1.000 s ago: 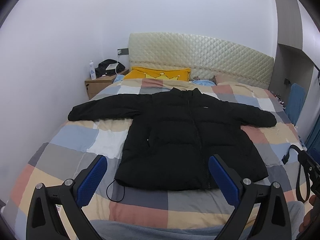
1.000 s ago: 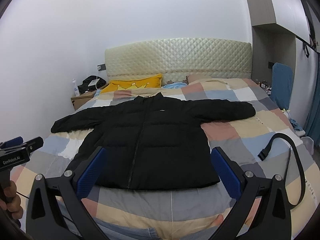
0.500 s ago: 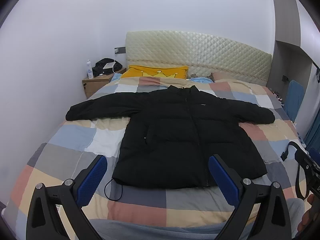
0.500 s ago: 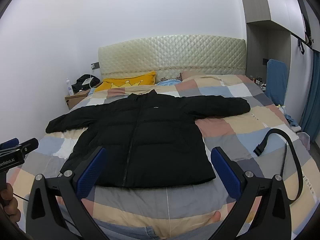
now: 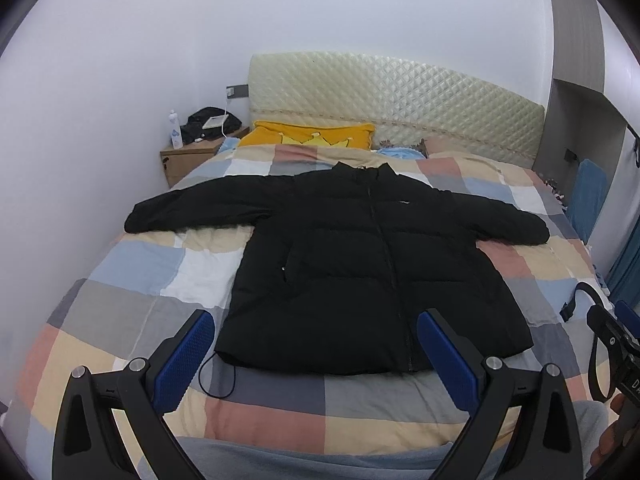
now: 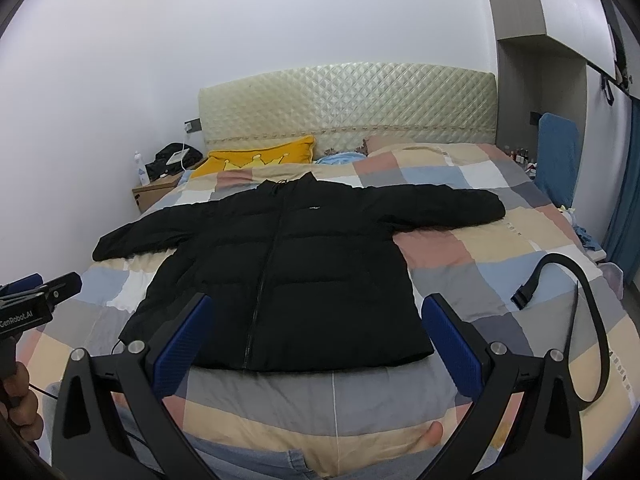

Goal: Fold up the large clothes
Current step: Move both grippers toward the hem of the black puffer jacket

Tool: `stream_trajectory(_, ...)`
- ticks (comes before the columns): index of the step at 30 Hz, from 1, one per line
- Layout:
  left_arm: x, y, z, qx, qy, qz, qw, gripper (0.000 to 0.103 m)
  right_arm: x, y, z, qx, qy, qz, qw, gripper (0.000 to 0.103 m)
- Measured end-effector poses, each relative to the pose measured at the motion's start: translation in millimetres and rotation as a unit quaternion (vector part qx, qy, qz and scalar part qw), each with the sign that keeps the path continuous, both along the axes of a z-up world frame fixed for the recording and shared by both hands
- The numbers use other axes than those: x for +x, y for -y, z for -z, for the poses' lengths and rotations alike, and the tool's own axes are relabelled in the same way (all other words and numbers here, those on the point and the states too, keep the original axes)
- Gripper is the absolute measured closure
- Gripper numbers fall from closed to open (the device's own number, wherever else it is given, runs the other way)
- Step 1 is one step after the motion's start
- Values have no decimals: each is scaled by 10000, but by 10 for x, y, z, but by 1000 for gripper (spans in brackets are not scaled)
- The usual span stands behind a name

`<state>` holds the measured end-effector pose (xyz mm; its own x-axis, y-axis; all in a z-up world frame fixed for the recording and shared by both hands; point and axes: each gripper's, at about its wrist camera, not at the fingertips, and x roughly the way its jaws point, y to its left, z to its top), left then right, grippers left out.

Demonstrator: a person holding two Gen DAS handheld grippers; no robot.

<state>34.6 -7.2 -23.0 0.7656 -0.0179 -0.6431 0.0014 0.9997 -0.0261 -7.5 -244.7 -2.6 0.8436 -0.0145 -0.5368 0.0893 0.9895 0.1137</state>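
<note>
Lying flat and face up on the checked bedspread [image 5: 132, 272], the black jacket [image 5: 360, 272] is zipped, both sleeves spread straight out to the sides and its collar toward the headboard [image 5: 400, 108]. Its hem runs along the near part of the bed, and a thin black cord [image 5: 218, 376] loops out from its near left corner.

The left gripper [image 5: 316, 354] is held level above the foot of the bed, pointing at the hem, its blue-padded fingers [image 5: 182, 354] spread wide with nothing between them. In its own view the jaws frame the hem without touching it. The right wrist view shows this gripper's body at the left edge, with the left hand [image 6: 18, 396] wrapped around its grip from below.

The right gripper [image 6: 316, 344] sits beside it, also level and aimed at the hem, its fingers [image 6: 450, 346] just as far apart and empty. The left wrist view catches its body at the right edge, with the right hand [image 5: 610, 438] partly visible on the handle.

A black strap [image 6: 584, 320] with a buckle curls on the bedspread to the right of the jacket, well apart from it. A yellow pillow [image 5: 312, 140] rests against the headboard, and a nightstand [image 5: 188, 158] stands at the far left. Grey trouser legs [image 5: 312, 460] show at the bottom of both views.
</note>
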Motion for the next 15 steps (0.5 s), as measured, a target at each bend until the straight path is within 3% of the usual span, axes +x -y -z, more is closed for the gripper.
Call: stream_trajectory(15,313,-10,215,-221,-263,51,9994,1,212,78,153,267,-227,-97,9993,0)
